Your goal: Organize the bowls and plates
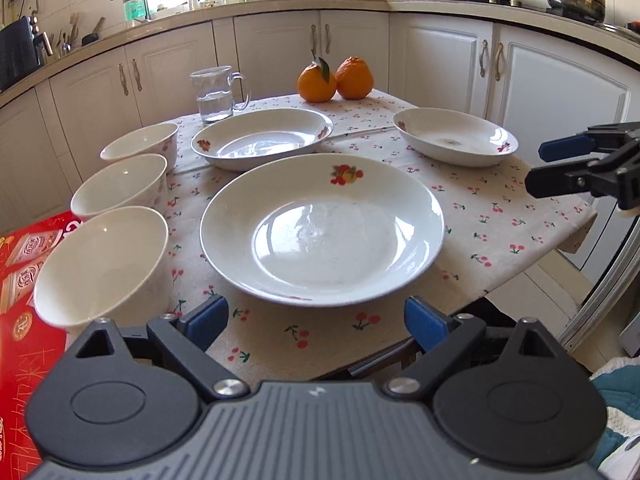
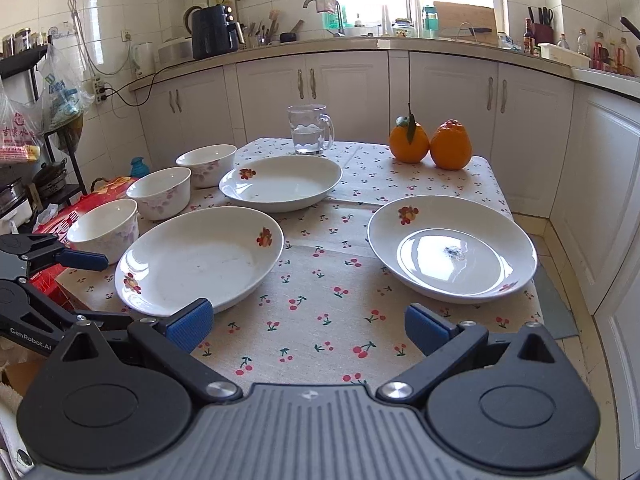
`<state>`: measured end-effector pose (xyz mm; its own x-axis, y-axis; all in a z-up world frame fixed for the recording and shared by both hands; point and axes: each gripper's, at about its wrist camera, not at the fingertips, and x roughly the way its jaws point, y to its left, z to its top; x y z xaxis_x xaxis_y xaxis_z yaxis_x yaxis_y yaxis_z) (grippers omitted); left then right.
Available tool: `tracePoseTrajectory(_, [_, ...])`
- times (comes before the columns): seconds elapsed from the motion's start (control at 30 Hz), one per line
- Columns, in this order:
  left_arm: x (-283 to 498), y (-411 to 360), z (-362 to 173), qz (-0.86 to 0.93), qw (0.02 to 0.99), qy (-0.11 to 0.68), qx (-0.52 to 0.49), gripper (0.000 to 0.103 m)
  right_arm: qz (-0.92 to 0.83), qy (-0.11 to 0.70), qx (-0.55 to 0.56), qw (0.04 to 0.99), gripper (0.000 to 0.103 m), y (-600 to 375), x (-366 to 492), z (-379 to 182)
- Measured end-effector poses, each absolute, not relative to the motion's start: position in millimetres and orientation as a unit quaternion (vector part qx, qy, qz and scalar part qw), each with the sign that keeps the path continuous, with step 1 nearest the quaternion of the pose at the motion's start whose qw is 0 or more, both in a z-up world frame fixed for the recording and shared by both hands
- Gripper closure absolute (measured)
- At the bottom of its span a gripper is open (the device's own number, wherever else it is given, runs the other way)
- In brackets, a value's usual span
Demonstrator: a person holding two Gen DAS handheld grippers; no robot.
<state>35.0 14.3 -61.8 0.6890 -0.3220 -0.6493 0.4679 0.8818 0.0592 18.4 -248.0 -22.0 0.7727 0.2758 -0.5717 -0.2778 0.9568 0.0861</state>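
Three white plates with fruit prints lie on the cherry-print cloth. The nearest plate (image 1: pixel 320 232) (image 2: pixel 200 260) sits just beyond my left gripper (image 1: pixel 316 320), which is open with nothing between its pads. A second plate (image 1: pixel 262 138) (image 2: pixel 280 182) lies farther back. The third plate (image 1: pixel 454 136) (image 2: pixel 452 248) is to the right. Three white bowls stand in a row along the left edge: near (image 1: pixel 100 264) (image 2: pixel 104 228), middle (image 1: pixel 120 186) (image 2: pixel 160 192), far (image 1: pixel 142 144) (image 2: pixel 206 164). My right gripper (image 2: pixel 310 326) (image 1: pixel 552 166) hovers open and empty over the cloth at the table's near right side.
A glass mug (image 1: pixel 216 94) (image 2: pixel 310 130) holding some water and two oranges (image 1: pixel 336 80) (image 2: pixel 430 144) stand at the back of the table. A red box (image 1: pixel 24 280) lies left of the bowls. The table's right edge (image 1: pixel 576 236) drops to the floor. White cabinets surround the table.
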Motion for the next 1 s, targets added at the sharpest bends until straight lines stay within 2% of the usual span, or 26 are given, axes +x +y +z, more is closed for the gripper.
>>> tracePoseTrajectory(0.37, [47,8,-80,-0.214,0.912,0.336,0.099,0.008,0.163,0.321,-0.034,0.932,0.0,-230,34,-21])
tracePoseTrajectory(0.57, [51,9,-84,-0.206,0.913,0.343,0.079,0.0,0.186,0.326,-0.048,0.926,0.0,-223,47,-22])
tracePoseTrajectory(1.0, [49,8,-86,-0.198,0.919,0.333,0.074,0.0,0.284,0.379,-0.045,0.88,0.0,-199,96,-44])
